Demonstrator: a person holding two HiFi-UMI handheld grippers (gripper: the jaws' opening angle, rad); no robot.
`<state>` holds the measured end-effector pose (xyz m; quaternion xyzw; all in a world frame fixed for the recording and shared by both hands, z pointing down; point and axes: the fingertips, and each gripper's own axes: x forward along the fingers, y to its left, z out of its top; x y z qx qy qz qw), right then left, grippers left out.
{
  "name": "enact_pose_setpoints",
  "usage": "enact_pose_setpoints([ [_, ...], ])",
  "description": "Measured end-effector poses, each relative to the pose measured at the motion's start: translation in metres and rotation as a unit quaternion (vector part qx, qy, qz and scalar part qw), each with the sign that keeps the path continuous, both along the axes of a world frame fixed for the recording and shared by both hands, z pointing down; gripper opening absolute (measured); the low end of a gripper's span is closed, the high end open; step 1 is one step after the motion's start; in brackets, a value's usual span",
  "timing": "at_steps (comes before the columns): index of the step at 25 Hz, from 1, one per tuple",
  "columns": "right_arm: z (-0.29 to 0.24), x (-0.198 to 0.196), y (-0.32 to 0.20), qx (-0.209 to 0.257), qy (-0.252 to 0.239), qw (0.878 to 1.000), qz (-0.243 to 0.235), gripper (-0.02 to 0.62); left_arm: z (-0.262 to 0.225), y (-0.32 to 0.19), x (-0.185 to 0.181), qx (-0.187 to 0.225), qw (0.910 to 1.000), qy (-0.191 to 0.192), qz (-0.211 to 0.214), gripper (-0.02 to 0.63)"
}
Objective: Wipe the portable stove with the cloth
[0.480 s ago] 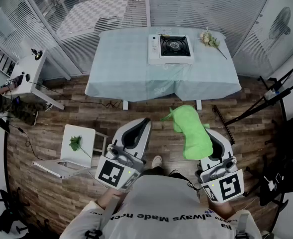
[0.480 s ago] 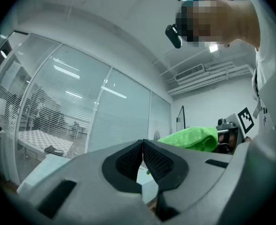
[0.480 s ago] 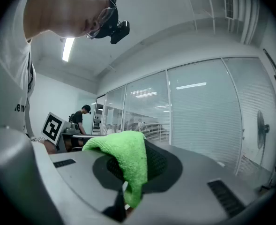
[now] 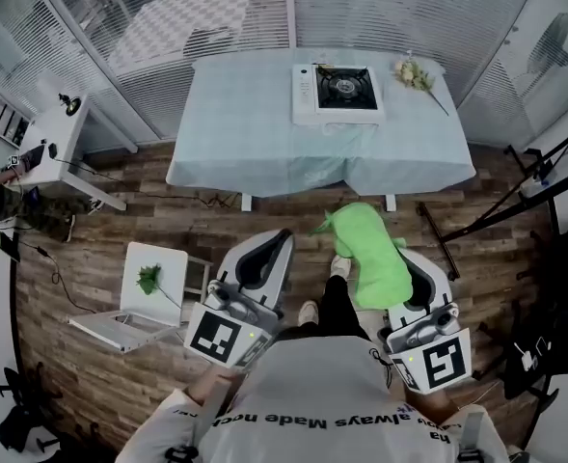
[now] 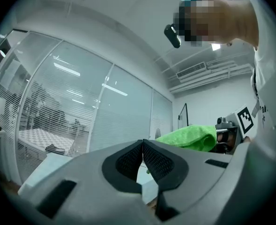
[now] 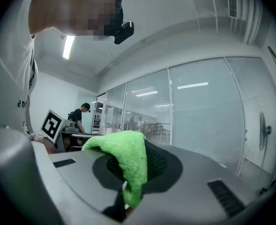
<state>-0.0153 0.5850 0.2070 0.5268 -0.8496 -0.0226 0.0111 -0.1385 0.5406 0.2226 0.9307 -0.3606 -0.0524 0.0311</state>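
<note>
The white portable stove with its black burner stands at the far right part of a table under a pale green cloth, well ahead of both grippers. My right gripper is shut on a bright green cloth, which drapes forward over its jaws; the same green cloth hangs between the pads in the right gripper view. My left gripper is shut and holds nothing, its pads touching at the tips. The green cloth also shows beyond the left jaws.
A bunch of pale flowers lies at the table's far right corner. A small white side table with a green sprig stands on the wooden floor to my left. Stands and cables crowd the right side. Glass walls with blinds close the back.
The table and stove have shifted slightly right in the head view, and my leg and foot now show stepped forward between the grippers. Both grippers keep their pose.
</note>
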Motion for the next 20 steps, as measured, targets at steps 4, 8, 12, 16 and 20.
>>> enact_pose_setpoints([
  [4,0.004,0.01,-0.025,-0.003,-0.013,1.0,0.002,0.028,0.004,-0.021,0.007,-0.004,1.0,-0.005,-0.003,0.012],
  [8,0.007,0.029,-0.06,-0.004,-0.019,1.0,0.003,0.026,0.004,-0.057,0.024,0.001,1.0,-0.002,-0.006,0.012],
  [12,0.006,0.055,-0.108,-0.005,-0.022,1.0,0.01,0.028,0.0,-0.105,0.048,0.007,1.0,-0.006,-0.003,0.012],
  [16,0.001,0.088,-0.16,-0.004,-0.022,1.0,0.011,0.028,-0.006,-0.159,0.082,0.009,0.9999,-0.005,-0.003,0.012],
  [20,0.001,0.122,-0.204,-0.004,-0.022,1.0,0.011,0.026,-0.008,-0.204,0.117,0.012,0.9999,-0.007,-0.001,0.012],
])
